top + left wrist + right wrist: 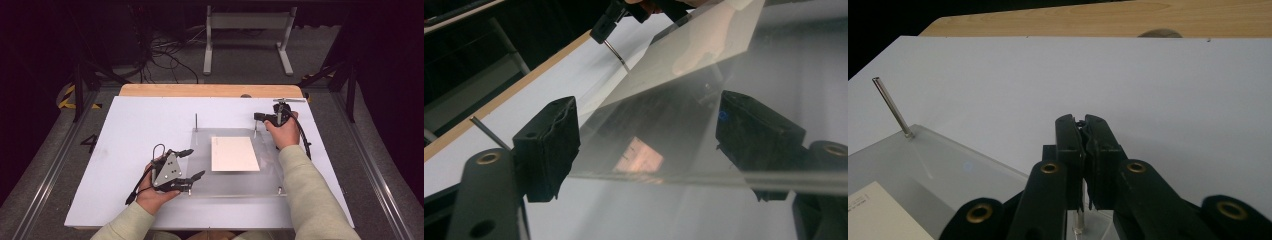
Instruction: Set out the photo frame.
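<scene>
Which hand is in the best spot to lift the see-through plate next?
Left, probably. The left gripper has open jaws straddling the near-left edge of the clear plastic plate. The right gripper is shut on a thin metal pin at the far corner.

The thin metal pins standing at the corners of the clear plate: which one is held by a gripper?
The far-right thin metal pin: the right gripper is shut on it. The far-left pin stands free.
</scene>
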The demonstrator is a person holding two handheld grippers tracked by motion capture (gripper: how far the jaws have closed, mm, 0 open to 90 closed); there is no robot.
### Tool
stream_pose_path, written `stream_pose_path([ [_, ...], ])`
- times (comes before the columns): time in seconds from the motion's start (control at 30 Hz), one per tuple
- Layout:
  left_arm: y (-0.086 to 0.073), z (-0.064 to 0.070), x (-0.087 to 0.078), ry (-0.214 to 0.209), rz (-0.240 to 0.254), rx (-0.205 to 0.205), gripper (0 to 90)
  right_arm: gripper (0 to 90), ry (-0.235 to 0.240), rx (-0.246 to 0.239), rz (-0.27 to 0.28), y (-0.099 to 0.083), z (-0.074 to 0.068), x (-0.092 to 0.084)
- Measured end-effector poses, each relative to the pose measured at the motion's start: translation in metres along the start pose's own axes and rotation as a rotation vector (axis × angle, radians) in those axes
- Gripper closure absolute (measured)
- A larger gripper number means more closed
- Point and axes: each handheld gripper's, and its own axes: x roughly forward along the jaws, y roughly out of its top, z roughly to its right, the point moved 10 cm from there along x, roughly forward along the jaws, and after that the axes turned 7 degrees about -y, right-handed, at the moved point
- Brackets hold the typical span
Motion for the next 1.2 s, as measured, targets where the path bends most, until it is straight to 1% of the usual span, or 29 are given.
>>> stream_pose_path([
  [0.03, 0.000, 0.000, 0.000, 0.000, 0.000, 0.000, 28.9, 85.6, 0.000, 0.000, 0.000, 0.000, 0.000, 0.000],
  [0.07, 0.002, 0.000, 0.002, -0.004, 0.004, 0.010, 28.9, 85.5, 0.000, 0.000, 0.002, 0.000, 0.000, 0.000],
  [0.1, 0.003, 0.001, 0.002, -0.011, 0.011, 0.006, 37.7, 85.5, 0.000, 0.005, 0.003, 0.000, 0.000, 0.000],
  [0.13, 0.006, 0.004, 0.003, -0.026, 0.020, 0.019, 54.5, 85.5, -0.002, 0.008, 0.004, 0.000, 0.000, 0.000],
  [0.17, 0.007, 0.004, 0.002, -0.023, 0.014, 0.030, 55.8, 85.5, -0.003, 0.010, 0.004, 0.000, 0.000, 0.000],
  [0.2, 0.007, 0.004, 0.002, -0.023, 0.014, 0.030, 56.7, 85.5, -0.003, 0.010, 0.004, 0.000, 0.000, 0.000],
  [0.23, 0.007, 0.004, 0.002, -0.021, 0.004, 0.042, 57.4, 85.4, -0.004, 0.009, 0.004, 0.000, 0.000, 0.000],
  [0.3, 0.007, 0.003, 0.001, -0.023, -0.004, 0.047, 57.5, 85.2, -0.002, 0.003, 0.004, 0.000, 0.000, -0.001],
  [0.37, 0.006, 0.003, 0.001, -0.023, -0.009, 0.052, 57.5, 85.1, 0.004, -0.001, 0.006, 0.000, 0.000, -0.001],
  [0.4, 0.005, 0.002, 0.000, -0.018, -0.020, 0.055, 57.4, 84.4, 0.022, -0.008, 0.012, -0.001, 0.000, -0.004],
  [0.43, 0.005, 0.001, 0.000, -0.012, -0.024, 0.058, 57.3, 84.1, 0.022, -0.017, 0.013, -0.001, 0.000, -0.005],
  [0.47, 0.003, -0.001, 0.000, -0.004, -0.030, 0.057, 57.2, 82.9, 0.008, -0.031, 0.012, -0.001, 0.000, -0.007],
  [0.5, 0.003, -0.001, 0.000, -0.004, -0.030, 0.057, 57.2, 82.9, 0.008, -0.031, 0.012, -0.001, 0.000, -0.007],
  [0.53, 0.003, -0.002, 0.000, -0.008, -0.029, 0.046, 57.2, 81.0, -0.016, -0.043, 0.007, -0.002, 0.001, -0.009],
  [0.57, 0.003, -0.002, 0.000, -0.008, -0.026, 0.043, 57.2, 79.6, -0.054, -0.075, 0.003, -0.003, 0.001, -0.013],
  [0.6, 0.004, -0.002, 0.000, -0.006, -0.026, 0.046, 57.2, 77.4, -0.072, -0.096, 0.002, -0.003, -0.001, -0.017],
  [0.63, 0.004, -0.002, 0.000, -0.006, -0.030, 0.049, 57.2, 76.2, -0.073, -0.107, 0.009, -0.003, -0.003, -0.020],
  [0.7, 0.004, -0.002, 0.000, -0.005, -0.032, 0.049, 57.2, 73.0, -0.068, -0.127, 0.034, -0.001, -0.007, -0.034],
  [0.73, 0.004, -0.002, 0.000, -0.007, -0.031, 0.042, 57.1, 71.5, -0.063, -0.136, 0.044, -0.001, -0.008, -0.039],
  [0.77, 0.005, -0.003, 0.000, -0.005, -0.031, 0.042, 57.0, 69.6, -0.043, -0.150, 0.067, 0.000, -0.011, -0.047],
  [0.83, 0.005, -0.003, -0.001, -0.009, -0.033, 0.035, 56.8, 67.7, -0.022, -0.163, 0.094, 0.000, -0.015, -0.060],
  [0.93, 0.006, -0.003, -0.001, -0.009, -0.033, 0.026, 56.4, 65.7, 0.022, -0.200, 0.120, -0.008, -0.021, -0.083],
  [0.97, 0.007, -0.004, -0.001, -0.011, -0.032, 0.022, 56.4, 64.8, 0.032, -0.229, 0.128, -0.013, -0.023, -0.096],
  [1.0, 0.008, -0.004, -0.001, -0.011, -0.032, 0.015, 56.3, 64.0, 0.032, -0.253, 0.137, -0.016, -0.023, -0.103],
  [1.07, 0.008, -0.005, -0.001, -0.012, -0.035, 0.017, 56.3, 62.9, 0.047, -0.291, 0.146, -0.022, -0.027, -0.117],
  [1.1, 0.009, -0.005, -0.001, -0.013, -0.038, 0.011, 56.3, 62.9, 0.047, -0.291, 0.146, -0.022, -0.027, -0.117],
  [1.13, 0.011, -0.006, -0.001, -0.013, -0.037, 0.004, 56.3, 61.9, 0.059, -0.306, 0.155, -0.025, -0.029, -0.125],
  [1.17, 0.011, -0.006, -0.001, -0.016, -0.041, 0.002, 56.3, 60.2, 0.079, -0.328, 0.169, -0.029, -0.033, -0.137],
  [1.2, 0.012, -0.007, -0.001, -0.016, -0.040, -0.006, 56.3, 59.5, 0.086, -0.337, 0.172, -0.031, -0.035, -0.142],
])
